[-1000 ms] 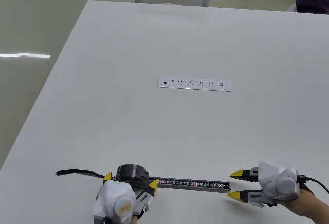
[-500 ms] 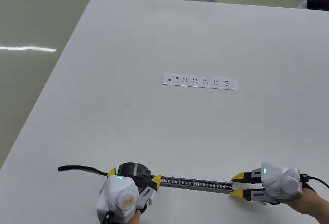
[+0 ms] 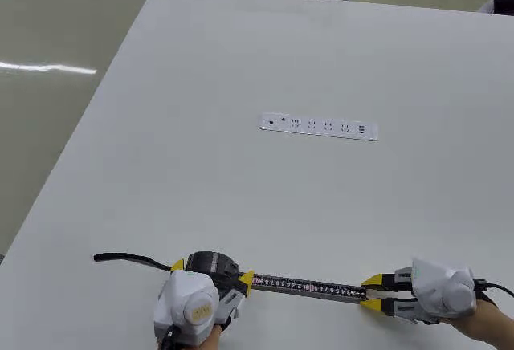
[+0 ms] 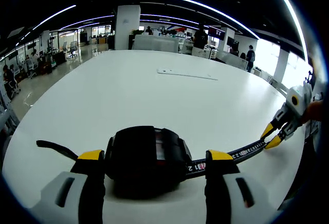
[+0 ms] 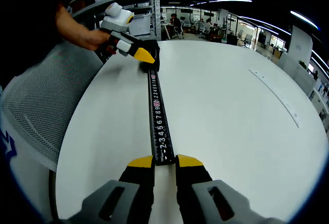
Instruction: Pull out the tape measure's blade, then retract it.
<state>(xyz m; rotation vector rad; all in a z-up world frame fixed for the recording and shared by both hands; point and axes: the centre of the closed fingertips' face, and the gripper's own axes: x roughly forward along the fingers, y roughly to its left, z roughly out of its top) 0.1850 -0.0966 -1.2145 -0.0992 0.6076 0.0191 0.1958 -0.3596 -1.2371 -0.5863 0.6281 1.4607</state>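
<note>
A black tape measure lies near the table's front edge, and my left gripper is shut around its case. The blade runs out to the right, flat on the table. At its far end, my right gripper is shut on the blade tip, with both yellow fingertips against it. The right gripper view looks along the numbered blade to the case and the left gripper. A black strap trails left from the case.
A white power strip lies flat mid-table, well beyond the blade. The table's left edge drops to a green floor. A person's mesh-covered arm fills the left of the right gripper view.
The right gripper's jaws, open around the blade tip a second ago, have shut on it. The left gripper and the case have stayed put. The head camera shifted slightly.
</note>
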